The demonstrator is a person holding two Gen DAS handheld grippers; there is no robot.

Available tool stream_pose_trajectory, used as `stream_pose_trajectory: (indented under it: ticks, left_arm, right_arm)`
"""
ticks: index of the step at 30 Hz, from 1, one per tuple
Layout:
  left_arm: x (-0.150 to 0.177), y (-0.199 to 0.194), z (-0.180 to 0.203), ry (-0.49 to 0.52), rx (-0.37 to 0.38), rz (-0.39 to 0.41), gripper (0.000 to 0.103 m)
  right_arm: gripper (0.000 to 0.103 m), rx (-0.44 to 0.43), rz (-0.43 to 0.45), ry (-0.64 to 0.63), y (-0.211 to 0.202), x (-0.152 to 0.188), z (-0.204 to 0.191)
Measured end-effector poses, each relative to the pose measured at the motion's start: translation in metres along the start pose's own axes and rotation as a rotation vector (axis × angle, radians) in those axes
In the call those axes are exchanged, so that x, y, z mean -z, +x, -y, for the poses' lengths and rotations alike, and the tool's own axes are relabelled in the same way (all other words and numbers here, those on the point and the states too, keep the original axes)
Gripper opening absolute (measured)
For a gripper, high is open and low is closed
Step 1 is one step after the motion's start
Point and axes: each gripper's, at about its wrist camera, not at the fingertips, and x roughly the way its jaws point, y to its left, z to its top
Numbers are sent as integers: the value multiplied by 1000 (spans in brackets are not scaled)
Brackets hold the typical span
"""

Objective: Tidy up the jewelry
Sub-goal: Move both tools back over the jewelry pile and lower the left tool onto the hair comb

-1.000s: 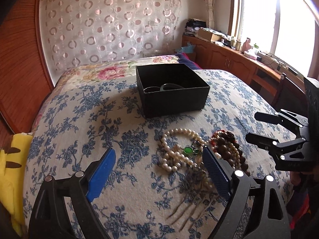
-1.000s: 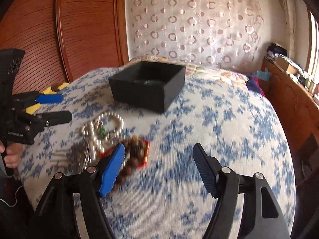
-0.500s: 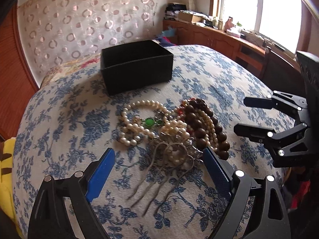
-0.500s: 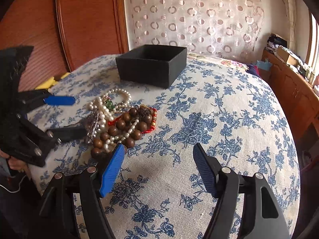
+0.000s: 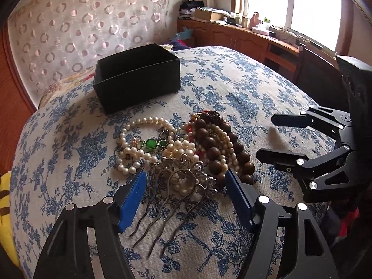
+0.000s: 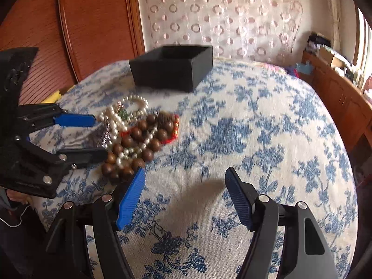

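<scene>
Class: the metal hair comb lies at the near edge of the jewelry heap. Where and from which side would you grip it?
Grip the hair comb across its decorated top, coming from above on the near side. Its prongs point toward us, free of the pearls; the closing left claw already straddles it.

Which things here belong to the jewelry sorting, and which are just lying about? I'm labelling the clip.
Belongs to the job:
- black box
- pearl necklace
- brown bead string
- metal hair comb, between the closing left hand-held gripper jaws

Lying about:
- yellow plush
- cardboard box by the window
</scene>
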Motion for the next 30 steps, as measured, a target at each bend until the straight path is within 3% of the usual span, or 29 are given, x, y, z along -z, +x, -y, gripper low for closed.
stream_pose_trajectory:
  ticks: [7,12,15,22,25,27,30]
  left_arm:
    - [0,1,3,23,-7,1,67]
    - [1,-4,5,32,24,18,30]
    - [1,-6,2,24,13,9,20]
    - [5,-12,-7,8,-7,20,20]
    - [5,-19,-13,-6,-22,39,32]
    - [4,-23,-19,-18,-40,54,48]
    - [2,-23,-27,-15,-28,48,56]
  right_arm:
    - [73,7,-7,-11,3,0,-2]
    - [73,9,-13,-14,5,-1,-3]
    - [73,9,-18,-15,6,-1,-3]
    - [73,7,-24,-13,8,-1,-3]
    - [73,5,-25,-14,8,0,-3]
    - [73,4,-26,-14,9,0,-3]
    - [73,3,-28,-14,9,0,-3]
